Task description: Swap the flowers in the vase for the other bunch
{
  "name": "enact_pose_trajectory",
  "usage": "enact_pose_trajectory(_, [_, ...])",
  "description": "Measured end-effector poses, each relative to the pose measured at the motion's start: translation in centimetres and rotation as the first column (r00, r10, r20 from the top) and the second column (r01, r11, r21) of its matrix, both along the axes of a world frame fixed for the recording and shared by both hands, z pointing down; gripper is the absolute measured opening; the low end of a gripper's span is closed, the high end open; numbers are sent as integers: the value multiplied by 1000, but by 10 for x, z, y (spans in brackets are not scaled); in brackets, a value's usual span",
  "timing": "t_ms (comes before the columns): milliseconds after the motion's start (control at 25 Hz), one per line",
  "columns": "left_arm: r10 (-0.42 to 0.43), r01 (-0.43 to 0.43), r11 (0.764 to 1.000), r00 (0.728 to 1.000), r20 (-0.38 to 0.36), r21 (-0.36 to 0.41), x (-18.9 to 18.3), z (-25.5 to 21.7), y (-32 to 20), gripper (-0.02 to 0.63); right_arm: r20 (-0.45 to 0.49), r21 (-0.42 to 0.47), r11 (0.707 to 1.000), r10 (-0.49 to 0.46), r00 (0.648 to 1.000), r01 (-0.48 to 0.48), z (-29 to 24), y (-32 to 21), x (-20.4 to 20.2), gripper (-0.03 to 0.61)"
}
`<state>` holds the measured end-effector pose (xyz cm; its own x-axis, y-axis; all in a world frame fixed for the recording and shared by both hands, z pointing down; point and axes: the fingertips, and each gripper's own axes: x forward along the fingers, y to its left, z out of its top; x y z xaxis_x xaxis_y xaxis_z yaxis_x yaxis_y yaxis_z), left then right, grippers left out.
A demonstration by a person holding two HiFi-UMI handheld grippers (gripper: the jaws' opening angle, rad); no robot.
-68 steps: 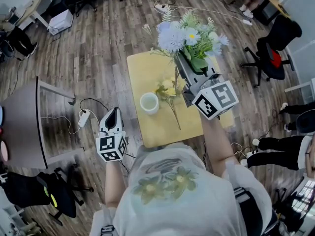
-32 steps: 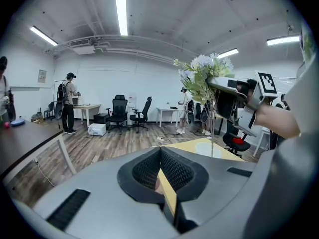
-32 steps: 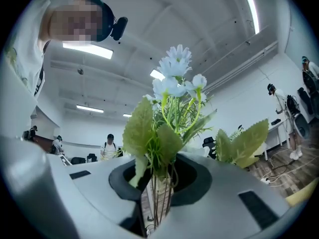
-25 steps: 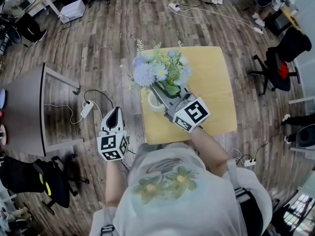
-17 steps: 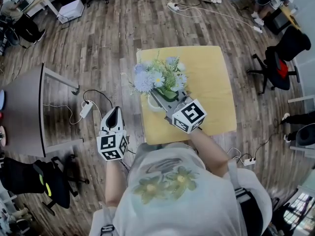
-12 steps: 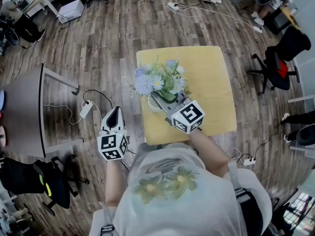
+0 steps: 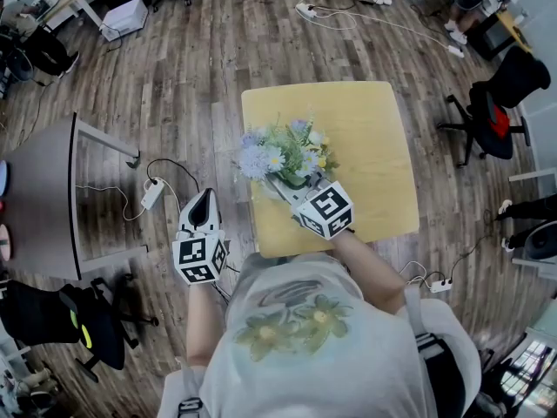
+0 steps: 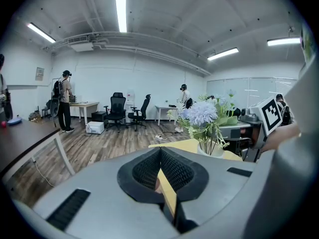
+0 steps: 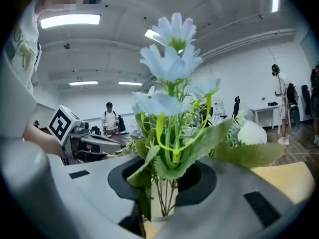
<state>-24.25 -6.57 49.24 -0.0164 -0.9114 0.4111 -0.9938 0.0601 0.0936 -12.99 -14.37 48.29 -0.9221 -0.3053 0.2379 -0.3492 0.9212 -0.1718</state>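
Two hand-held grippers, one blue bunch, one vase, one desk.
The right hand-held gripper point(image 9: 164, 195) has narrow jaws that are opening, with the stems of the bunch point(image 7: 277, 151) between them. The stems stand in the white vase point(image 8: 213, 149), close to the left edge of the desk point(image 7: 365, 129). The left hand-held gripper point(image 8: 160, 168), jaws together and empty, hangs off that edge. Bare desk top lies to the right and beyond.

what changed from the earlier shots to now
The right gripper brought the blue bunch down from high above the table until its stems stand in the white vase. Its jaws are now opening, with the stems between them. The left gripper stayed where it was beside the table, jaws shut and empty.
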Motion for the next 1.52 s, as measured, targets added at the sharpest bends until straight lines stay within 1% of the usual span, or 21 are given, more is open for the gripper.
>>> enact_pose_trajectory(120, [5,-5,1000,1000,-2,-1,-2,1,-2,17,-53,-3,1000,-2,999,1,6,2,-3,108])
enact_pose_trajectory(280, [10,-10,1000,1000,-5,-3,-2,1,-3,17,-141,-19,999,-30,990,28,20,10,-3,123])
enact_pose_trajectory(520, [21,-21,1000,1000,-8,-2,-3,3,-7,17,-223,-13,999,-36,974,34,33,17,-3,133])
enact_pose_trajectory(600, [28,-28,1000,1000,-10,-2,-1,3,-7,18,-240,-24,999,-42,970,38,36,19,-1,143])
enact_pose_trajectory(840, [46,-46,999,999,-16,3,3,4,-8,17,-249,-62,998,-43,967,28,31,24,5,211])
enact_pose_trajectory(920, [50,-49,999,999,-14,4,3,3,-8,17,-261,-64,998,-38,965,22,28,26,8,220])
enact_pose_trajectory(1160, [64,-64,998,998,-10,12,7,1,-8,17,-304,-60,998,-17,952,-2,23,33,29,225])
enact_pose_trajectory(1360, [79,-79,997,997,-8,16,14,-3,-11,17,-282,-58,998,5,960,-22,10,37,45,225])
enact_pose_trajectory(1520, [91,-91,996,996,-3,20,17,-5,-12,17,-241,-50,998,31,970,-44,-4,41,58,225])
